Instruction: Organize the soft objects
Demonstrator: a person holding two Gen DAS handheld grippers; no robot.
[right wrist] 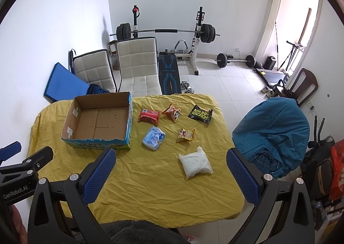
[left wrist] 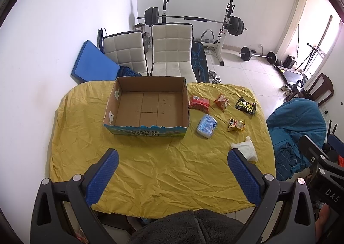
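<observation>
An open, empty cardboard box (left wrist: 148,104) (right wrist: 99,123) stands on the yellow tablecloth (left wrist: 150,168) (right wrist: 154,179). To its right lie several soft packets: a red packet (left wrist: 199,103) (right wrist: 148,116), an orange packet (left wrist: 221,101) (right wrist: 172,112), a black packet (left wrist: 245,105) (right wrist: 200,113), a light blue packet (left wrist: 206,125) (right wrist: 153,138), a yellow packet (left wrist: 235,125) (right wrist: 186,135) and a white packet (left wrist: 246,147) (right wrist: 195,163). My left gripper (left wrist: 172,176) is open and empty above the table's near part. My right gripper (right wrist: 171,176) is open and empty, held above the table just short of the white packet.
Two white chairs (left wrist: 169,50) stand behind the table, with a blue mat (left wrist: 94,65) against the wall. A chair draped in blue cloth (right wrist: 273,132) stands right of the table. A weight bench and barbells (right wrist: 167,33) fill the far floor.
</observation>
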